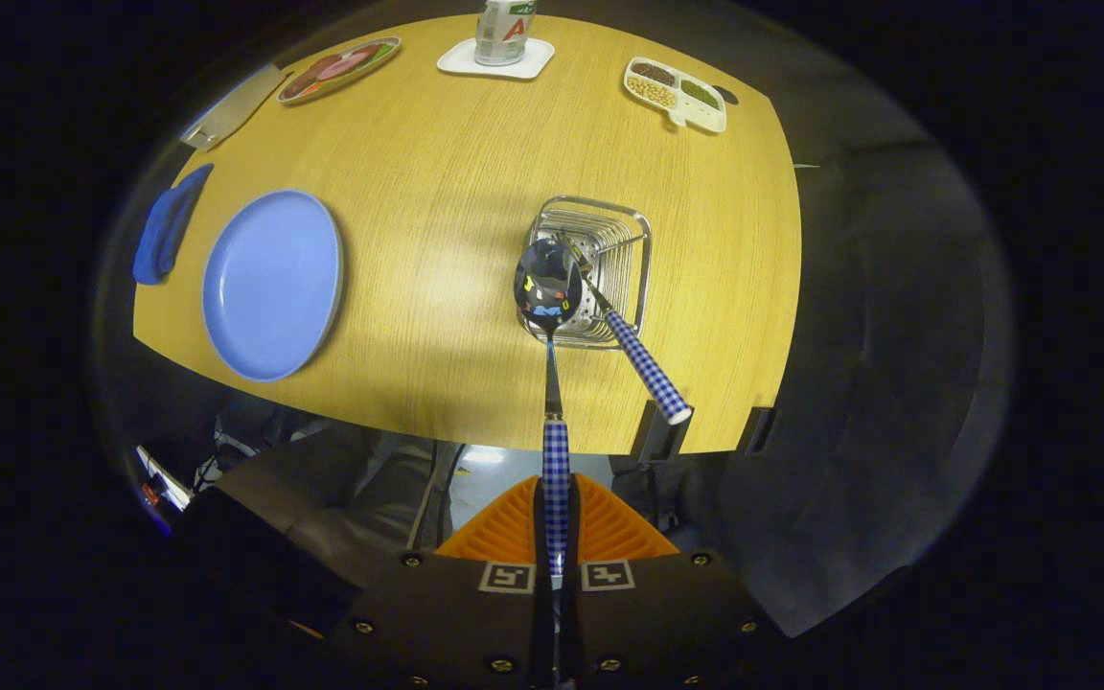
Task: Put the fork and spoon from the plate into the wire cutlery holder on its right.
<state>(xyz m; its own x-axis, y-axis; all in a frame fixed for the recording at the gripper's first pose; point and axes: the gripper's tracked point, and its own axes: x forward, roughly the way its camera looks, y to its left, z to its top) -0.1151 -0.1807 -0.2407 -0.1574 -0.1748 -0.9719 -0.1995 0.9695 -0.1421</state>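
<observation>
My gripper (556, 522) is shut on the checked handle of a spoon (549, 287). The spoon points straight ahead, and its shiny bowl hangs over the near left corner of the wire cutlery holder (621, 228). A fork (643, 364) with the same checked handle stands tilted inside the holder, its handle leaning out toward me on the right. The blue plate (272, 284) lies bare on the wooden table (437, 153), to the left of the holder.
A blue cloth (167, 226) lies at the table's left edge beyond the plate. At the far side are a patterned oval dish (338, 69), a can on a white coaster (497, 59), and a divided snack tray (675, 92). The table's near edge is just below the holder.
</observation>
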